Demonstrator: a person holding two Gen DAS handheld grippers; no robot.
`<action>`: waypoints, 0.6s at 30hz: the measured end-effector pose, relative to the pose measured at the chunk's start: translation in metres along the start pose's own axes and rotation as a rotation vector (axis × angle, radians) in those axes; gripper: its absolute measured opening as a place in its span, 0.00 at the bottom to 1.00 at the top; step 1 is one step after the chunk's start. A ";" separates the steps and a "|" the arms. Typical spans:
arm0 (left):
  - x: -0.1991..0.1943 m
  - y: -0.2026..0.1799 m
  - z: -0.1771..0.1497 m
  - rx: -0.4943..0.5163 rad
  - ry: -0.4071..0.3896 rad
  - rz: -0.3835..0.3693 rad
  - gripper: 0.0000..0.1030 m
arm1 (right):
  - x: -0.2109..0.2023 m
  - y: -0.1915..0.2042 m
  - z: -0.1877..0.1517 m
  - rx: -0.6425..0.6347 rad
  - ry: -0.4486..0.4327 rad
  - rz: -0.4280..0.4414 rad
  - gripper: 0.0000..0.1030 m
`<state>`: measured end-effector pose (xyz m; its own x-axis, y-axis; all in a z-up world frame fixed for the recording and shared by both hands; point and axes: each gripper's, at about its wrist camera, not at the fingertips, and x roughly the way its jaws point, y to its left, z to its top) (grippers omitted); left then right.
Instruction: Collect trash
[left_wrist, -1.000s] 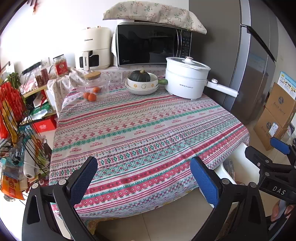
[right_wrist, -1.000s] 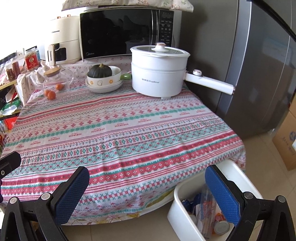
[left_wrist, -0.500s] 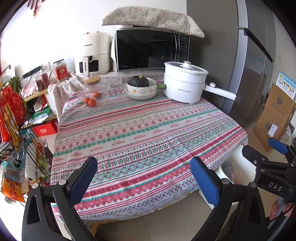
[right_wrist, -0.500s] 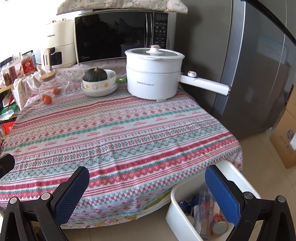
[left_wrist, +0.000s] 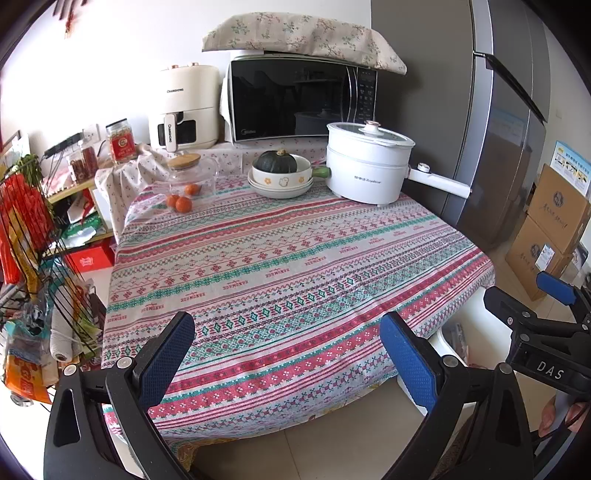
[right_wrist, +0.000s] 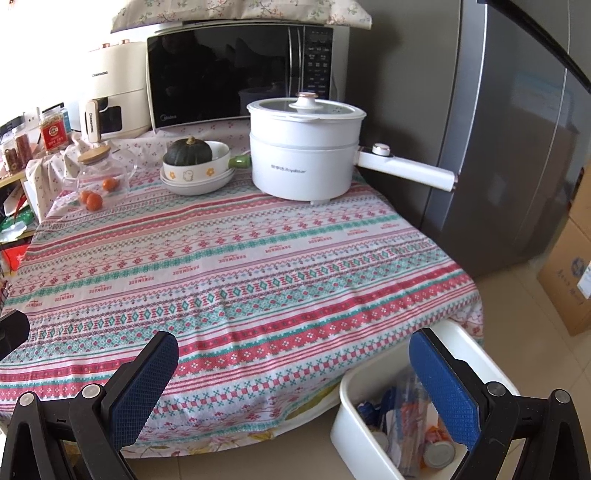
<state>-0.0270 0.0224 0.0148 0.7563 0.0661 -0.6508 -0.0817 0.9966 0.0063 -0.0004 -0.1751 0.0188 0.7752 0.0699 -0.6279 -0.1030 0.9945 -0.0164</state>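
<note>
On the floor at the table's right corner, in your right wrist view, sits the white plastic rectangular bin (right_wrist: 345, 410), partly tucked under the hanging hem of the red, teal and white striped woven tablecloth (right_wrist: 229, 266). Inside it you can see mixed trash (right_wrist: 406, 432): crinkled clear and printed wrappers and round metal can lids or ends. Judge the wrappers light, soft and slippery; pinch a bunched fold rather than a flat face. The cans look stiff and light; take them across the rim or wall. Your right gripper (right_wrist: 295, 384) is spread wide, nothing between its blue textured pads. No loose trash shows on the cloth; the white electric pot with a glass lid (right_wrist: 304, 147) and the cream bowl holding a dark green squash (right_wrist: 194, 168) stand at the far edge and are not yours to take.

In the left wrist view, your left gripper (left_wrist: 286, 362) is likewise spread wide with nothing held, hovering off the near table edge. The cloth is soft and would drag or wrinkle if a pad catches it. The black microwave (left_wrist: 299, 99) and grey refrigerator (left_wrist: 491, 122) close the back. A wire rack stuffed with red and orange packets (left_wrist: 29, 236) crowds the left, and brown cardboard boxes (left_wrist: 546, 229) stand on the right, so keep your elbows in.
</note>
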 end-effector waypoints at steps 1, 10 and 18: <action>0.000 0.000 0.000 0.002 0.000 0.000 0.98 | 0.000 0.000 0.000 -0.002 0.000 0.000 1.00; 0.000 -0.001 0.000 0.003 -0.001 0.001 0.98 | 0.001 0.000 0.000 -0.004 0.000 -0.002 1.00; 0.000 -0.002 0.000 0.005 -0.002 0.003 0.98 | 0.001 -0.002 0.000 -0.001 0.000 -0.005 1.00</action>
<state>-0.0264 0.0205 0.0146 0.7571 0.0695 -0.6496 -0.0812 0.9966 0.0119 0.0003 -0.1769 0.0181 0.7758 0.0653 -0.6276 -0.1001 0.9948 -0.0203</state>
